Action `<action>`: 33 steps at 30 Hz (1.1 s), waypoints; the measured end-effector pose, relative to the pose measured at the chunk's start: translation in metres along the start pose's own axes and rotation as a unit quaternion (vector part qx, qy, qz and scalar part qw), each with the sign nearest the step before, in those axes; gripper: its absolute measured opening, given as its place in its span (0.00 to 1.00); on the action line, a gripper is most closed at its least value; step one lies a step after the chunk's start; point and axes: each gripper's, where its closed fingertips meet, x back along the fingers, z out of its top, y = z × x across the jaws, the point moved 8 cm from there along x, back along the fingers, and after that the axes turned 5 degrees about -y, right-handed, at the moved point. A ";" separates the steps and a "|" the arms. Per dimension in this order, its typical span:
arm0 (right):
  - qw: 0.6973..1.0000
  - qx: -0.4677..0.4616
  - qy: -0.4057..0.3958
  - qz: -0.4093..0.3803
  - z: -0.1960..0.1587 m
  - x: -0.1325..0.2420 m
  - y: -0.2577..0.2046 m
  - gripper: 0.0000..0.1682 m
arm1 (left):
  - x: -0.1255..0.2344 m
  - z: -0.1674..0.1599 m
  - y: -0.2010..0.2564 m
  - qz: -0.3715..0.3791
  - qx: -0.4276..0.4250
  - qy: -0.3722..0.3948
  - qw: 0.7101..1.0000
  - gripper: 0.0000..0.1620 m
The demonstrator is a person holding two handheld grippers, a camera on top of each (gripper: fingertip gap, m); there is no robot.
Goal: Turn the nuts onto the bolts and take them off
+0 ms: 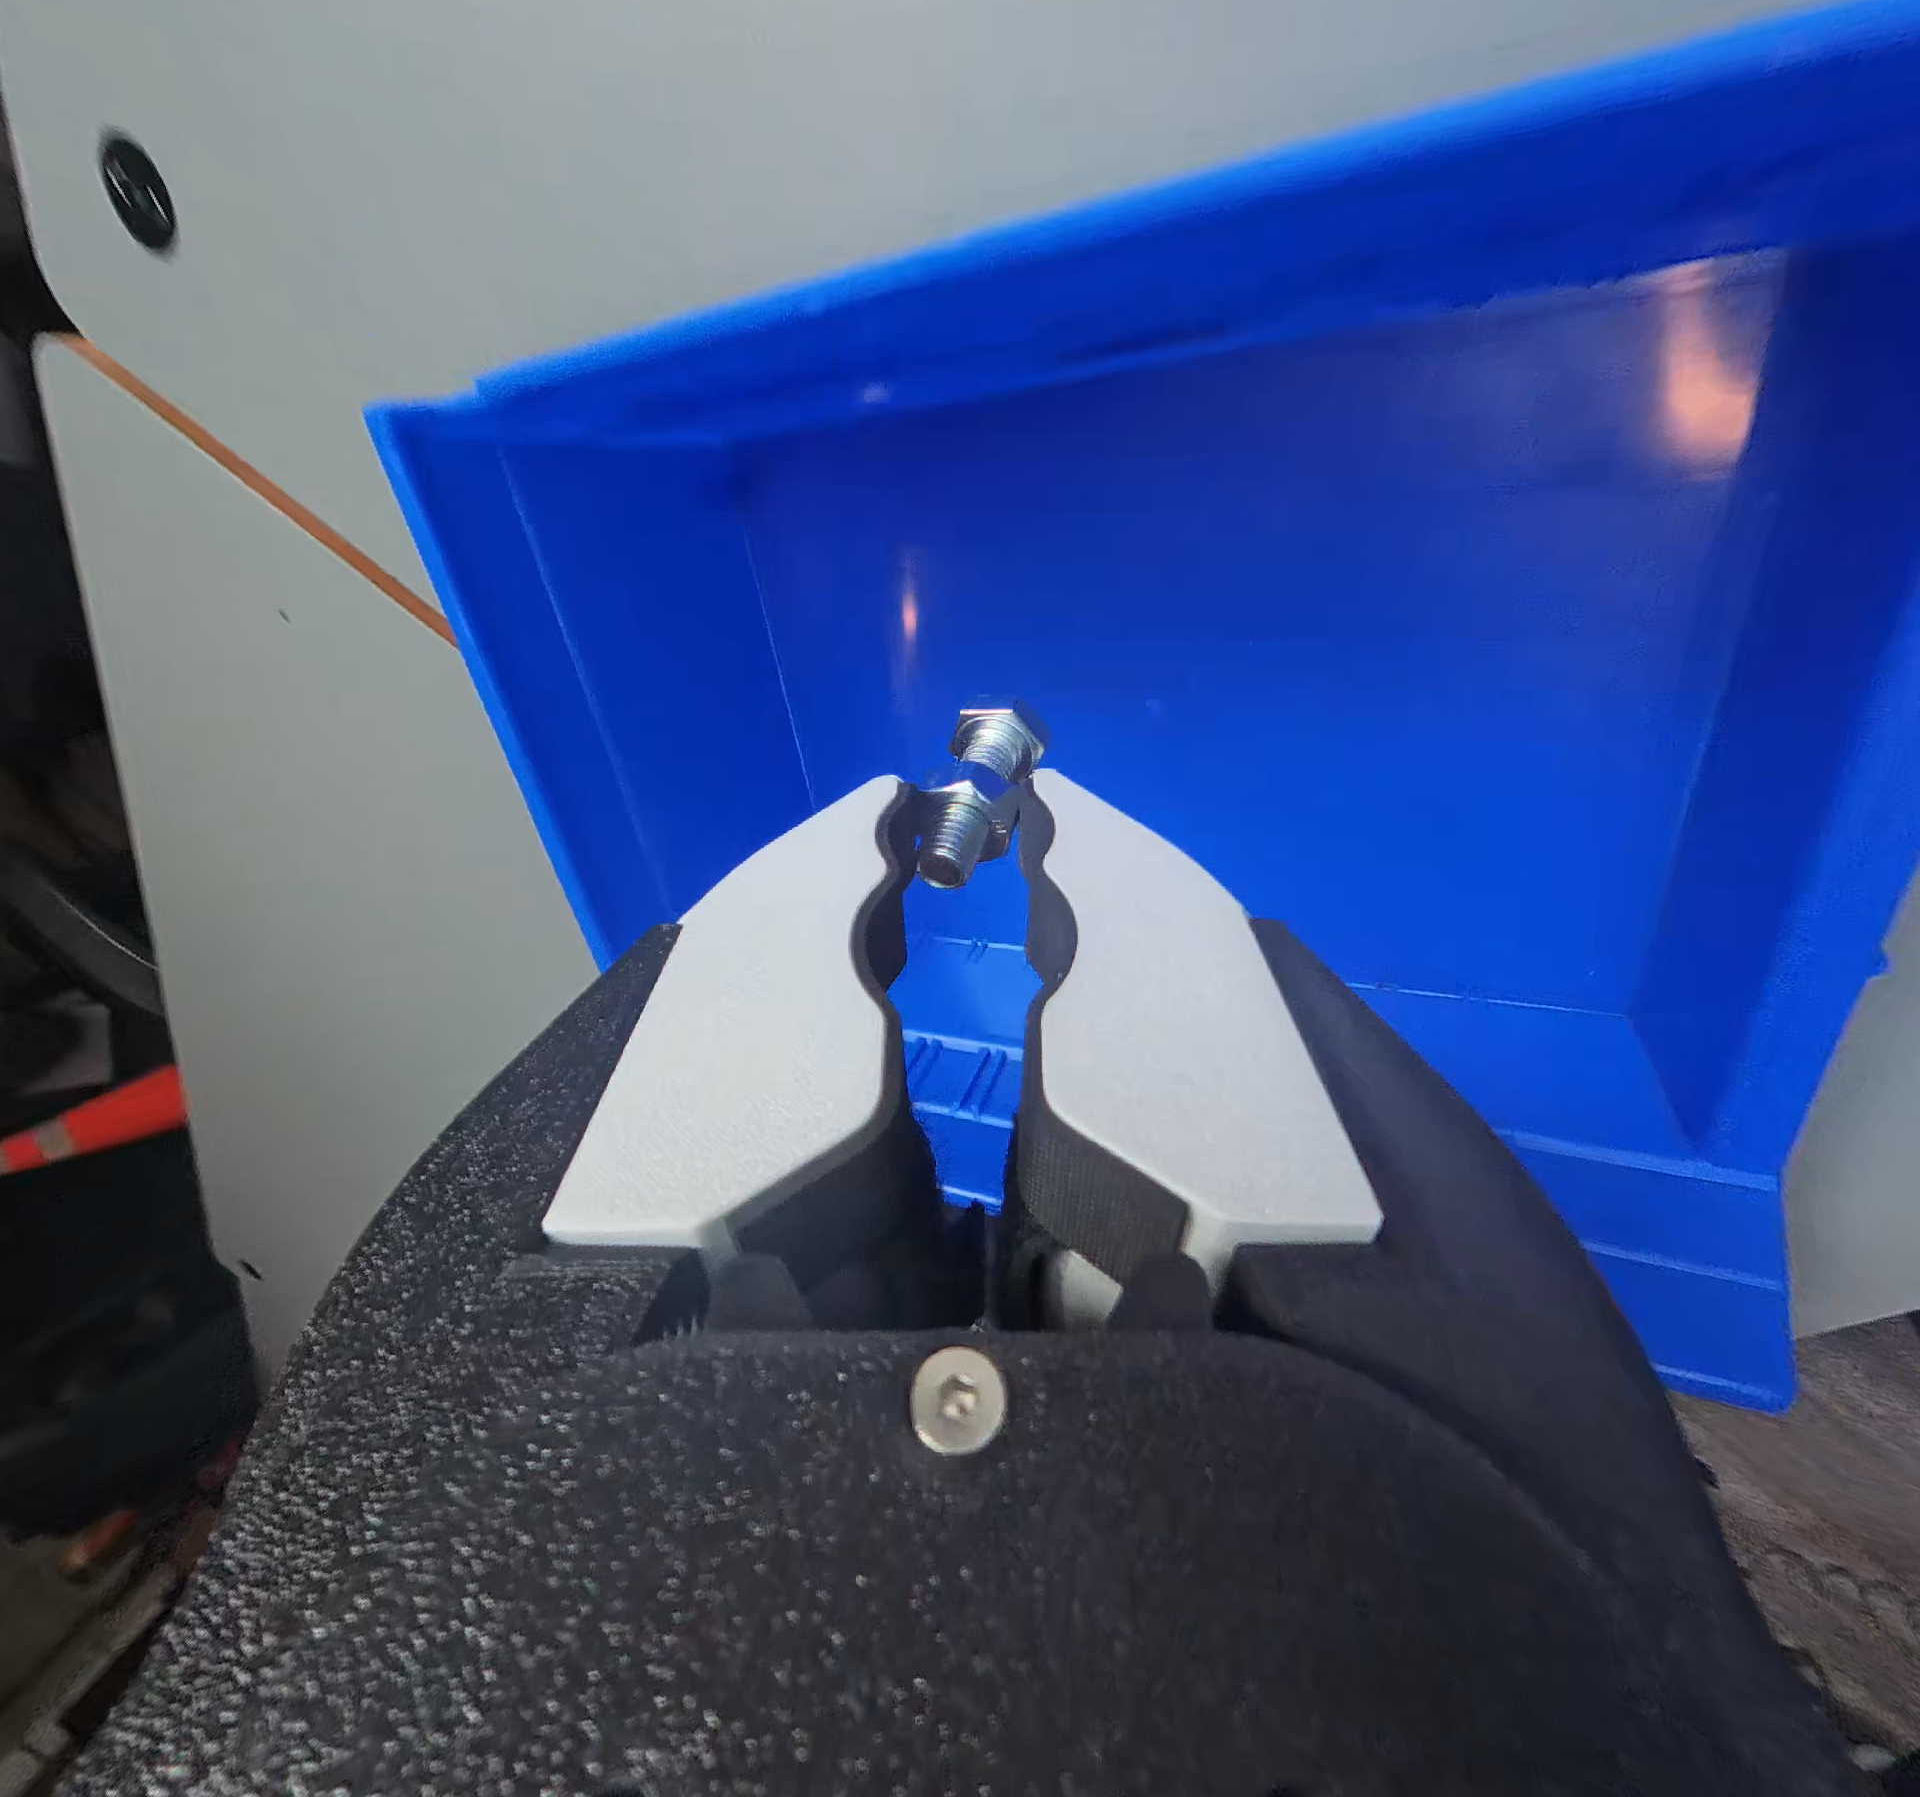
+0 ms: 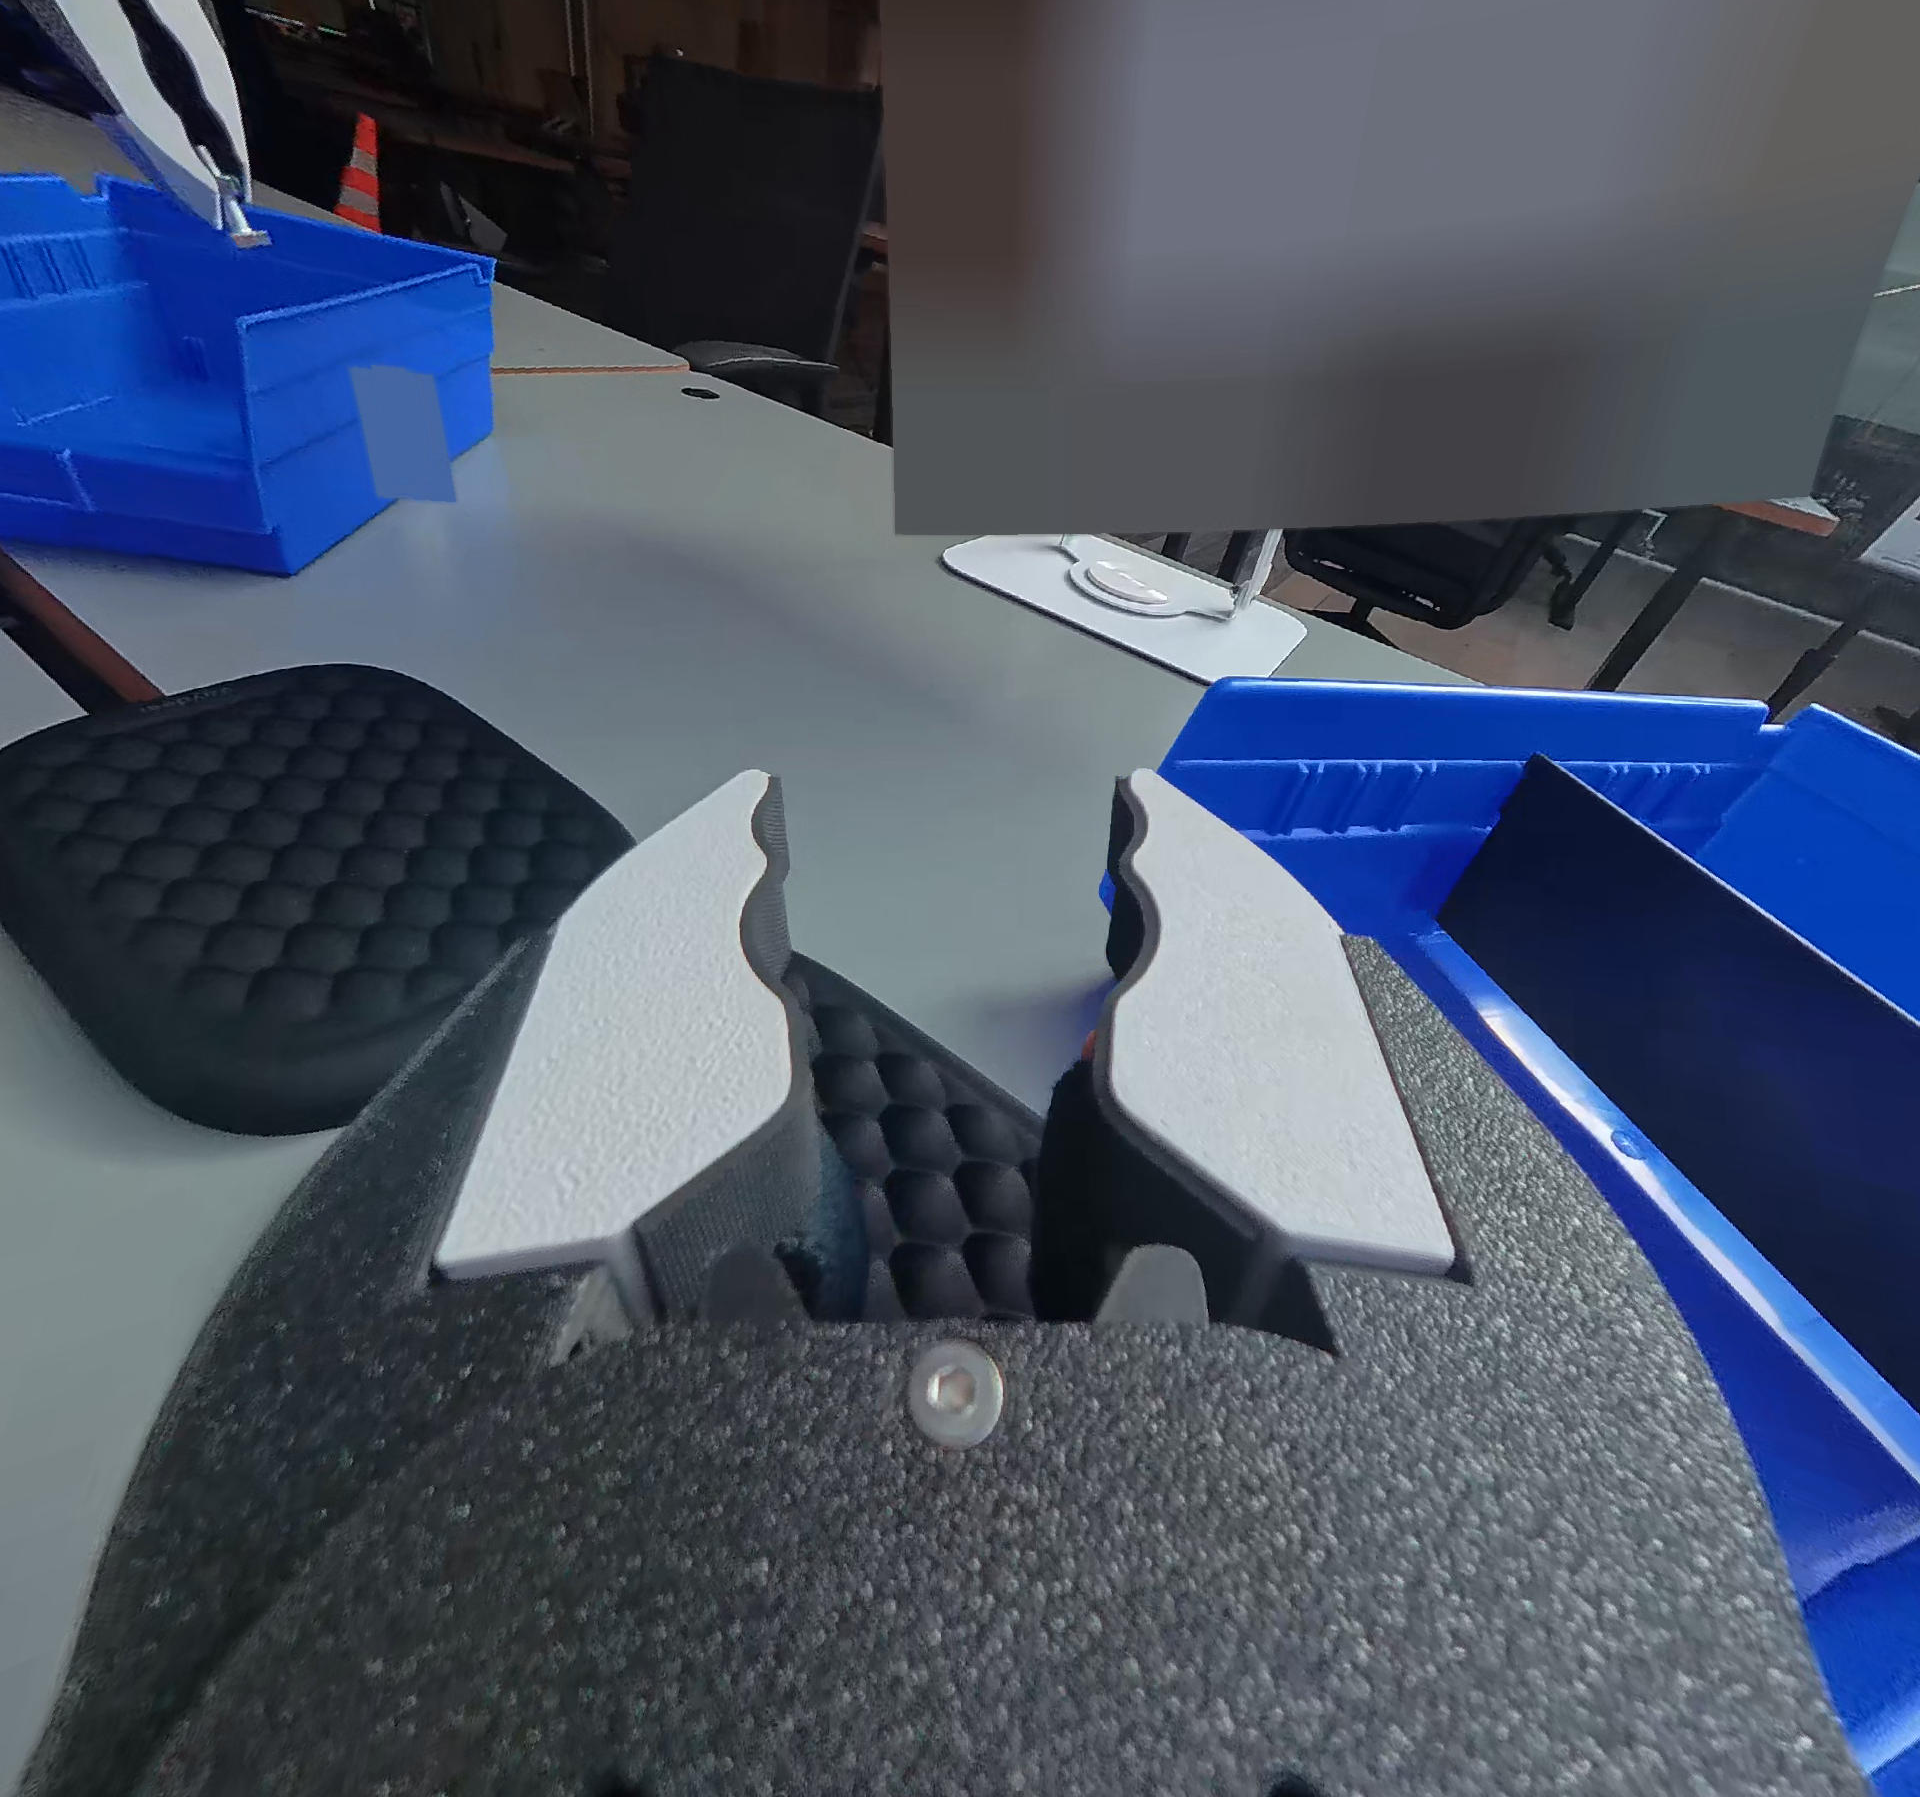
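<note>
My left gripper (image 1: 961, 797) is shut on a silver bolt (image 1: 961, 838) with a nut (image 1: 977, 807) threaded on it; the bolt's head (image 1: 997, 729) points away, over the inside of a blue bin (image 1: 1351, 708). The same gripper (image 2: 223, 178) shows far off in the right wrist view, holding the bolt (image 2: 237, 215) above that bin (image 2: 260, 376). My right gripper (image 2: 945, 812) is open and empty, above the grey table (image 2: 675, 625), beside a second blue bin (image 2: 1558, 812).
A black honeycomb wrist pad (image 2: 260, 874) lies on the table at the left, partly under my right gripper. The second bin holds a dark divider (image 2: 1662, 968). A white monitor stand base (image 2: 1122, 594) sits behind. Chairs and an orange cone (image 2: 362, 178) stand beyond the table. The grippers' ends are close to 50 centimeters from one another.
</note>
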 end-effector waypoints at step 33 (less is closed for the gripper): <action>1.000 0.005 -0.008 -0.003 -0.008 -0.004 -0.004 0.33 | 0.008 0.272 0.236 0.061 -0.456 0.012 0.888 0.13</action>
